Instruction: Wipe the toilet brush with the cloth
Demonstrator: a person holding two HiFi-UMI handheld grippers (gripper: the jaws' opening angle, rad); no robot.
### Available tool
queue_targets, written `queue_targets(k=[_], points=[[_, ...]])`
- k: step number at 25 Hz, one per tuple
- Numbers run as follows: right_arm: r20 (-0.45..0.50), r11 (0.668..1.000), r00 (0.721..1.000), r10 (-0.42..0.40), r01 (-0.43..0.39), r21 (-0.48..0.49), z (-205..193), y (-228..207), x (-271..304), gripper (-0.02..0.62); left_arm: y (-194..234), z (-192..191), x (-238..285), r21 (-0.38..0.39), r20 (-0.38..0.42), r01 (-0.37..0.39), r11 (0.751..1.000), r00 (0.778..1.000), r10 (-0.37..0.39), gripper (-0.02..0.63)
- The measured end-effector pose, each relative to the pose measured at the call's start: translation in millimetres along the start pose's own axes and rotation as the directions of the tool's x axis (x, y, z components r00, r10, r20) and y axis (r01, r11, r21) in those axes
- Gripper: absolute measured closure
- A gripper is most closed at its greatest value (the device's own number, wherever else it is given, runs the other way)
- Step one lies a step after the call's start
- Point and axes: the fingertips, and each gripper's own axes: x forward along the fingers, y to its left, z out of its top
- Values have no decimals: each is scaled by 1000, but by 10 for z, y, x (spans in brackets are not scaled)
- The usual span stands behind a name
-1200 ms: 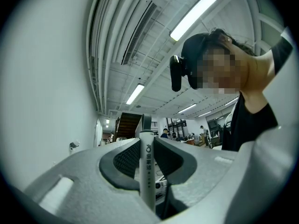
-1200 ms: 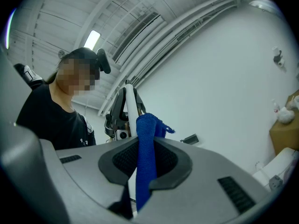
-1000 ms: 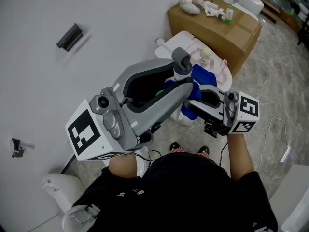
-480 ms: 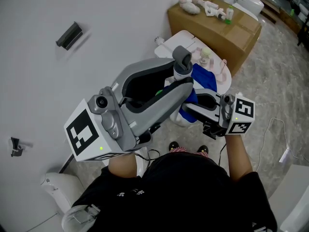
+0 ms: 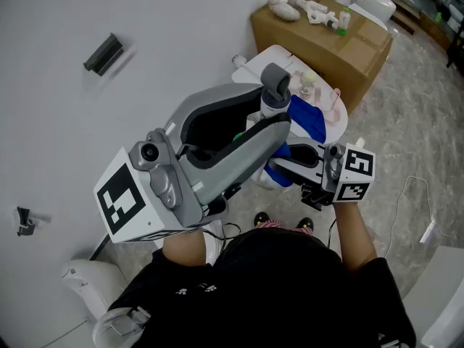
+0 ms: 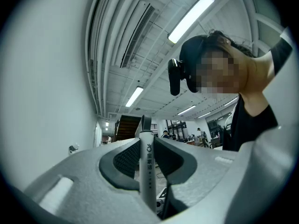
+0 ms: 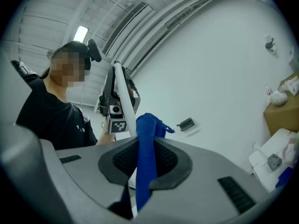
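Observation:
In the head view my left gripper (image 5: 270,111) is shut on the toilet brush handle (image 5: 274,96), a white shaft with a grey cap. The left gripper view shows that shaft (image 6: 146,171) pinched upright between the left gripper's (image 6: 147,146) pads. My right gripper (image 5: 286,162), lower and to the right, is shut on a blue cloth (image 5: 306,119). In the right gripper view the cloth (image 7: 145,125) rises out of the right gripper (image 7: 145,146), right beside the white shaft (image 7: 122,97). The brush head is hidden.
A white toilet (image 5: 279,60) stands below the grippers against the white wall. Behind it is a cardboard box (image 5: 326,42) with small white items on top. A dark fixture (image 5: 104,54) hangs on the wall. A white cable (image 5: 413,194) lies on the floor at right.
My right gripper has come down and toward the person with the blue cloth, so more cloth shows above it. The left gripper and the brush have stayed put.

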Motion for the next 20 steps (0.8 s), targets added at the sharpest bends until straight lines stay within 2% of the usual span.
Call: queue_targets(k=[20], points=[[-69,998,997,-21,25,58,-448,-148,43,532,-4,0,-2,10,-3,4,1000,1000,-4,512]])
